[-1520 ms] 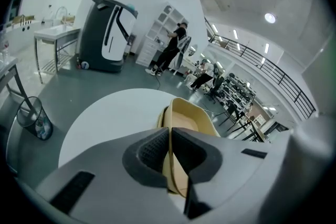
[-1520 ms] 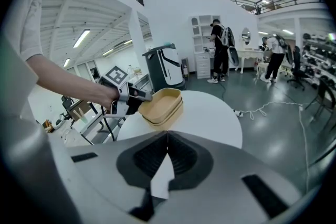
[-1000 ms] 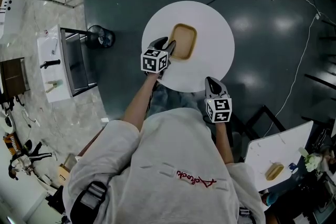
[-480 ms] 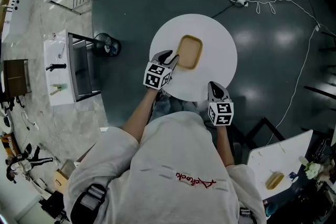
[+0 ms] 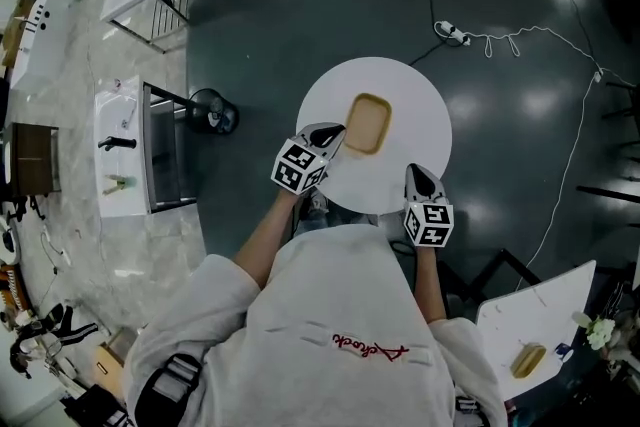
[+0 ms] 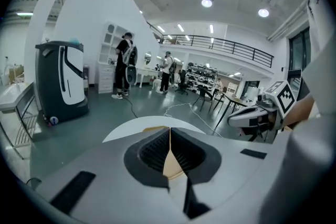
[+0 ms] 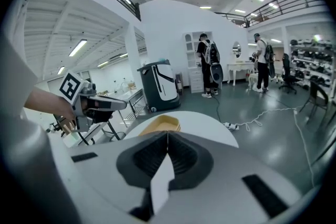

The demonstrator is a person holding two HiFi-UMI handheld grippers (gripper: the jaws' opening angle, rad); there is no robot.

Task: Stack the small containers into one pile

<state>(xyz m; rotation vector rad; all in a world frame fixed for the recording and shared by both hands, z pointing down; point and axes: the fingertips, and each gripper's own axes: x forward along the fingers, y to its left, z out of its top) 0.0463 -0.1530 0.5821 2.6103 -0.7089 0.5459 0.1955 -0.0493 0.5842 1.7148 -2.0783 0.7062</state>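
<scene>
Looking down from my head, I see the smooth round white table (image 5: 412, 110) on a dark glossy floor (image 5: 500, 45). The shallow tan container with rounded corners (image 5: 367, 124) sits near the table's centre, mid-frame; I cannot tell how many are nested in it. My left tongs (image 5: 335, 131) hover just beside its left edge. My right tongs (image 5: 414, 171) are at the table's lower right rim, well apart from it. Only the gripper views show the ribbed black pads. The left jaws have just been closing and now meet on nothing, and the right jaws are pressed together, empty too.
</scene>
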